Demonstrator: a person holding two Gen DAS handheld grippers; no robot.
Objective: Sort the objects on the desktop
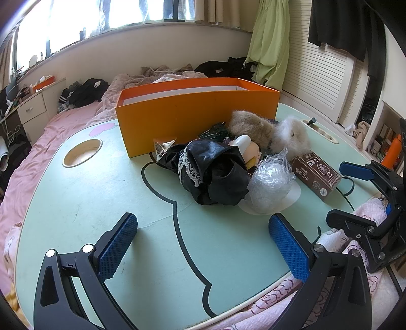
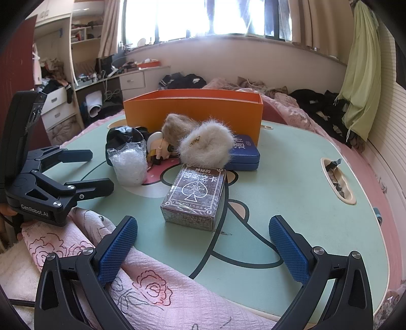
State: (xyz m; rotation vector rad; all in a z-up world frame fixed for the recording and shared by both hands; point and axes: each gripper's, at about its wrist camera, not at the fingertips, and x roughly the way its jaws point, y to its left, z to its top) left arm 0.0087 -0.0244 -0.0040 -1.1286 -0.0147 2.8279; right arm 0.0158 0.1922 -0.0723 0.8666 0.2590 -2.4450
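Daylight floods from the blown-out window point(image 1: 101, 15) behind, shadows stay soft, and fisheye edges bend and darken.

both grippers point(image 1: 203, 248) point(image 2: 203, 248) wide open, empty

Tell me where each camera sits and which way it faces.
Left wrist: on the left tool, open at the near table edge; faces the tall orange cardboard box, with the right tool at right.
Right wrist: on the right tool, open, facing the brown card box; the left tool shows at left.
Shared: orange box, card box, mint-green table.
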